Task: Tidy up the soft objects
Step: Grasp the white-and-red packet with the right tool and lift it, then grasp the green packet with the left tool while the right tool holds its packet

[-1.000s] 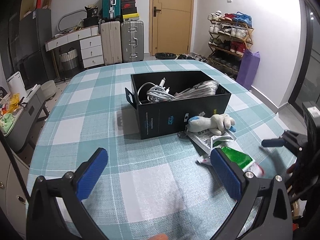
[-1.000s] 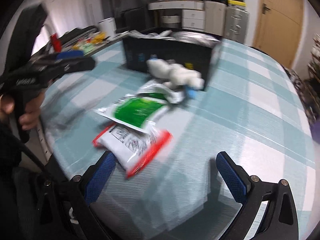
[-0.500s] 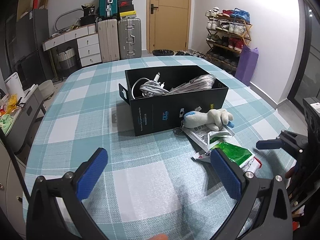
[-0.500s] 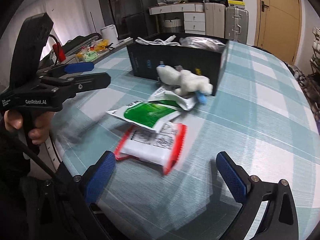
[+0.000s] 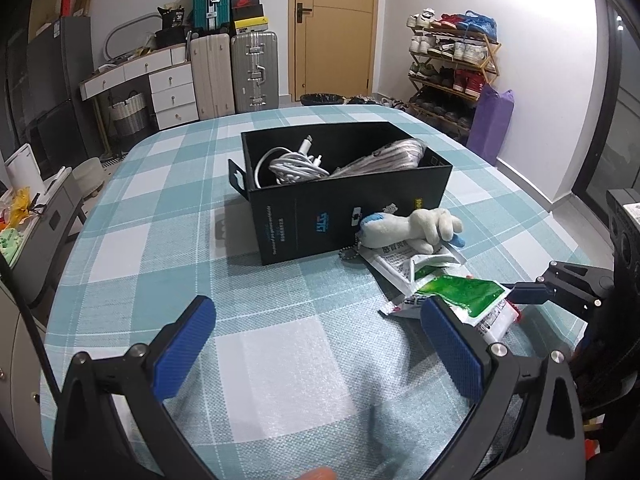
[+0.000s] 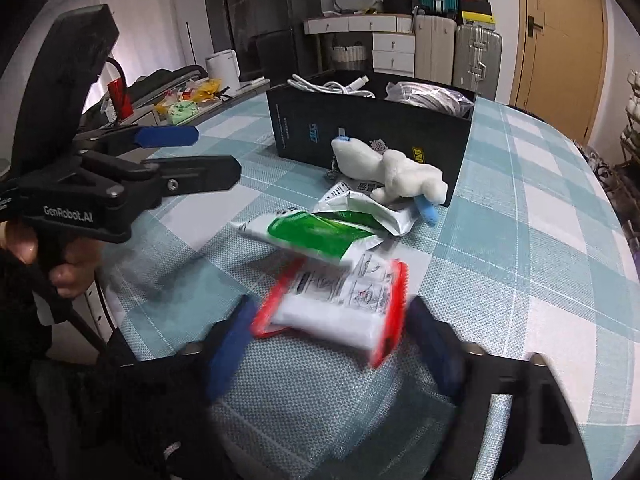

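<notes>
My left tool [image 5: 316,344] hangs wide and empty, left of the black box [image 5: 352,216]. In front of that box my right tool [image 6: 328,344] has just been closing – the red-edged packet [image 6: 340,300] sits between its pads, whether gripped I cannot tell. A green packet [image 6: 320,236] overlaps it – and the plush toy [image 6: 392,176] leans on the box, crowding the tabletop [image 6: 520,280].

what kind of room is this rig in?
Most likely a lived-in home room, not a lab: shoe rack and stacked suitcases line the wall by the door, and the table has a checked tablecloth.
</notes>
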`<action>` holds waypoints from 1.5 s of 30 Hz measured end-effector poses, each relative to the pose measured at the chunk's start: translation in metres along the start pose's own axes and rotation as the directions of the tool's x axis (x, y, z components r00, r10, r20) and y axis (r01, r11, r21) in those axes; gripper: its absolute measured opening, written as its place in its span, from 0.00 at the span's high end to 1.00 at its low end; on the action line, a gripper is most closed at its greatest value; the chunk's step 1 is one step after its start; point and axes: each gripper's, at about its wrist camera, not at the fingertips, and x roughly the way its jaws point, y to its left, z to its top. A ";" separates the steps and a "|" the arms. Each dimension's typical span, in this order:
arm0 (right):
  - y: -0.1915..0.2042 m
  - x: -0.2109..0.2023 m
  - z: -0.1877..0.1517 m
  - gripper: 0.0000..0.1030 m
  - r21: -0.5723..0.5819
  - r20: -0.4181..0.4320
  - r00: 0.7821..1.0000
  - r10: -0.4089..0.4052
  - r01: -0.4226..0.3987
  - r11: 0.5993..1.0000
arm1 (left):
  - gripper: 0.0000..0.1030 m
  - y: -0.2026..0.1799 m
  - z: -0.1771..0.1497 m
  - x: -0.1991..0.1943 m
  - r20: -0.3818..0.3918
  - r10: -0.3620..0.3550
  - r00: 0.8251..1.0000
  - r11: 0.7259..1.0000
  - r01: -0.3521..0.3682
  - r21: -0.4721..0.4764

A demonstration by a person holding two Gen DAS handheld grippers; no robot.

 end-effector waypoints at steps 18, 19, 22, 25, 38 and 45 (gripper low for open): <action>-0.048 -0.040 -0.030 0.50 0.071 0.039 0.994 -0.107 0.104 0.992 | 0.00 -0.030 0.001 0.011 -0.054 -0.098 0.994 0.995 0.099 0.012; -0.050 -0.042 -0.031 0.50 0.072 0.043 0.992 -0.117 0.114 0.991 | 0.00 -0.034 0.001 0.013 -0.059 -0.102 0.993 0.994 0.103 0.020; -0.056 -0.046 -0.034 0.50 0.088 0.047 0.990 -0.132 0.128 0.988 | 0.00 -0.043 -0.001 0.018 -0.084 -0.116 0.990 0.992 0.119 0.035; -0.061 -0.048 -0.035 0.50 0.102 0.051 0.989 -0.141 0.136 0.985 | 0.00 -0.054 -0.002 0.022 -0.108 -0.127 0.986 0.989 0.134 0.062; -0.071 -0.053 -0.038 0.50 0.132 0.058 0.986 -0.158 0.149 0.980 | 0.00 -0.089 -0.006 0.043 -0.192 -0.094 0.977 0.972 0.132 0.195; -0.071 -0.052 -0.038 0.50 0.138 0.056 0.988 -0.146 0.137 0.981 | 0.02 -0.093 -0.005 0.048 -0.210 -0.110 0.971 0.963 0.157 0.221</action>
